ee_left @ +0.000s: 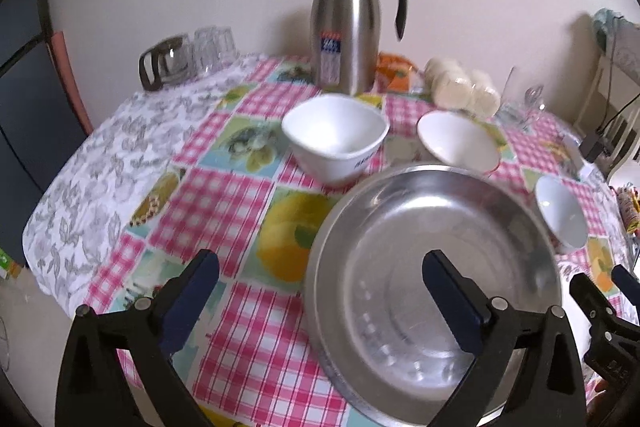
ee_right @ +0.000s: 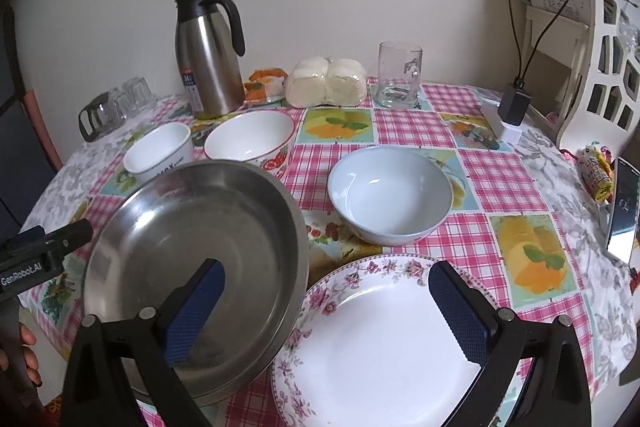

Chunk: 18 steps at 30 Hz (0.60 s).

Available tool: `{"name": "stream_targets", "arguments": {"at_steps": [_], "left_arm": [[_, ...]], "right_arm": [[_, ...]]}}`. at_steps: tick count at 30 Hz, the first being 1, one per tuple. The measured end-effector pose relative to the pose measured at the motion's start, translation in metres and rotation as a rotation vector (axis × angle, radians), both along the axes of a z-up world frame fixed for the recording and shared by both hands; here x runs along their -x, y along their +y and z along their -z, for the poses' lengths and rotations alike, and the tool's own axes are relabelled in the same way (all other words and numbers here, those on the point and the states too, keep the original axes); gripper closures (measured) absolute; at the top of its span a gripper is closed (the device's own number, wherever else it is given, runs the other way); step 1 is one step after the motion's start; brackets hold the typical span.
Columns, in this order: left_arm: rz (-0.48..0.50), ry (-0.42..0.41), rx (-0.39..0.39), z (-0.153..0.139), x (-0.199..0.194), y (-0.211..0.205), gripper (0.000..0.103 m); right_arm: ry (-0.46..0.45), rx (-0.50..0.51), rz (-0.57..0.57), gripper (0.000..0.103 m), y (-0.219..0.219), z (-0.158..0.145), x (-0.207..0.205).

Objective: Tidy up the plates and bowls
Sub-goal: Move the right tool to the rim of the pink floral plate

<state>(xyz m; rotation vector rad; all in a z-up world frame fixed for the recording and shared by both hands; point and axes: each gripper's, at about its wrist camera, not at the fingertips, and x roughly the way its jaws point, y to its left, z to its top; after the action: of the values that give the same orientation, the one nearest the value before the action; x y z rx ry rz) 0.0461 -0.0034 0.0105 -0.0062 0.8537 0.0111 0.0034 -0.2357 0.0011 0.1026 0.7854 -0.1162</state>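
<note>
A steel plate (ee_left: pixel 432 219) lies on the checked tablecloth near the front edge. My left gripper (ee_left: pixel 324 283) hangs open above its left rim, one finger over the steel and the other over the cloth. Behind it stand a square white bowl (ee_left: pixel 334 135), a round white bowl (ee_left: pixel 456 143) and a pale blue bowl (ee_left: pixel 560 211). In the right wrist view my right gripper (ee_right: pixel 328 291) is open, straddling the steel plate (ee_right: pixel 200 211) and a floral-rimmed white plate (ee_right: pixel 380 347). The pale blue bowl (ee_right: pixel 390 187) sits just beyond. Nothing is held.
A steel thermos jug (ee_right: pixel 208 63), wrapped buns (ee_right: pixel 326 83) and a glass mug (ee_right: pixel 398 75) line the back by the wall. Upturned glasses (ee_right: pixel 116 103) stand at the back left. A phone (ee_right: pixel 622 203), a charger (ee_right: pixel 514 105) and a white shelf (ee_right: pixel 580 39) are at the right.
</note>
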Motion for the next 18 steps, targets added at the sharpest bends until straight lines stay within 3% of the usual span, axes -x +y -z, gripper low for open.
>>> {"name": "stream_targets", "arguments": {"at_steps": [3,6,18], "left_arm": [[0.025,-0.053,-0.022,-0.012,0.006,-0.008,0.002],[0.06,-0.073,0.018,-0.02,0.011,-0.016,0.002],[0.289,-0.004,0.157,-0.032,0.02,-0.084,0.002]], "right_arm": [[-0.008,0.013,0.019,0.0,-0.004,-0.005,0.002],[-0.018,-0.013,0.059,0.0,-0.017,-0.01,0.005],[-0.058,-0.073,0.253,0.0,-0.086,-0.02,0.028]]}}
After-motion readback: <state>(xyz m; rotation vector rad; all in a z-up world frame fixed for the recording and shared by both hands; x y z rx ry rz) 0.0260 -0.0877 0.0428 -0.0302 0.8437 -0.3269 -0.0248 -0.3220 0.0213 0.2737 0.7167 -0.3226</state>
